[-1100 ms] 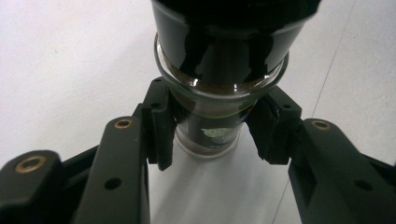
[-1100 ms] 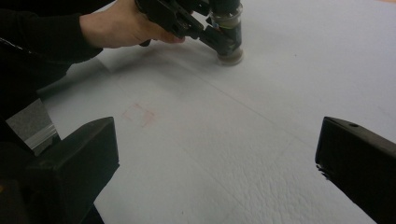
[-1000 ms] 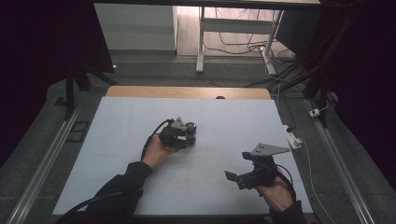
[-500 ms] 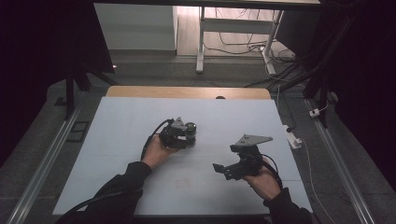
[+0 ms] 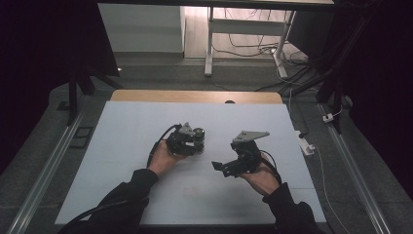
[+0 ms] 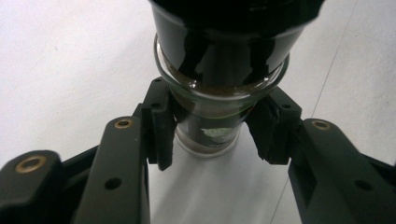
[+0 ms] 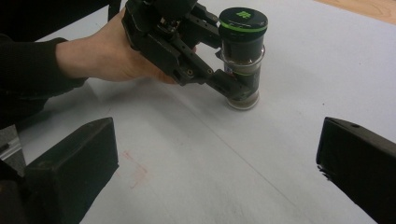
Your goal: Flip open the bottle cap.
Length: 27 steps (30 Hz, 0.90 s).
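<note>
Two grippers work over the desk (image 5: 122, 146). Nearest, the right gripper (image 5: 220, 167) hovers tilted, fingers (image 7: 70, 154) spread wide and empty, aimed at the jar (image 7: 242, 60) just ahead, probably to take its cap. Beyond, the left gripper (image 5: 197, 141) lies level, fingers (image 6: 159, 126) clamping the jar's base, likely steadying it upright on the desk.

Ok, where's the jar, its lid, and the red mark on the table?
jar (image 7: 243, 79): right gripper view, glass body under the lid.
lid (image 7: 243, 19): right gripper view, its black top.
red mark (image 7: 136, 169): right gripper view, faint smudge on the table.
</note>
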Tool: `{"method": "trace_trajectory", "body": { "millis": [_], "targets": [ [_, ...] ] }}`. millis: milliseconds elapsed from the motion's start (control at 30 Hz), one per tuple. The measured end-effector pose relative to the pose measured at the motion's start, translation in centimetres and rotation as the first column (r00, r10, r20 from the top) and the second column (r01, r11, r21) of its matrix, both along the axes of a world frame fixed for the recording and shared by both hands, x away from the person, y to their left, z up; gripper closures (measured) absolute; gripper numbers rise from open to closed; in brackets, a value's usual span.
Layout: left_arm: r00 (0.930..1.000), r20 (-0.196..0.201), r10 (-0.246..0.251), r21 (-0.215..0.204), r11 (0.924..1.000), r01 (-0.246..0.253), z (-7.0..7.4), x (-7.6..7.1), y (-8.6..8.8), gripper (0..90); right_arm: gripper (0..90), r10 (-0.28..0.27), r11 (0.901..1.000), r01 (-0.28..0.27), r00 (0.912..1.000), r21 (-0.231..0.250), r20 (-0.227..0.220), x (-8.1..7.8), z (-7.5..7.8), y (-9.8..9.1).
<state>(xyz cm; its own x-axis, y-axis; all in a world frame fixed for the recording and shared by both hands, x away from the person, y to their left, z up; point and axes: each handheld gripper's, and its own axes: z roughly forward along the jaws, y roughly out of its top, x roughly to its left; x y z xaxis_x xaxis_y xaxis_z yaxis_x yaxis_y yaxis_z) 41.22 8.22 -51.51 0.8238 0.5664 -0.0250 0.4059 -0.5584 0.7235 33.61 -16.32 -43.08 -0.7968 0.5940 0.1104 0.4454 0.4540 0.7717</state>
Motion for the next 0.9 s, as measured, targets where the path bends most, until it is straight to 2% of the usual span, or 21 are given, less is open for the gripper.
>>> {"method": "trace_trajectory", "body": {
  "millis": [500,700,900],
  "targets": [
    [1.0,-0.002,-0.002,0.0,1.0,0.002,0.0,0.0,0.0,54.1,0.0,0.016,0.9994,-0.016,0.9998,-0.03,-0.013,2.3,-0.9,2.5],
    [1.0,-0.003,-0.002,0.004,1.0,0.002,0.1,0.0,0.0,54.1,0.0,0.025,0.9987,-0.025,0.9997,-0.045,-0.003,3.1,-1.3,3.7],
    [1.0,-0.003,0.001,0.004,1.0,-0.001,0.1,0.0,-0.1,54.1,0.0,0.017,0.9988,-0.018,0.9998,-0.045,-0.012,3.8,-1.8,4.3]
  ]
}}
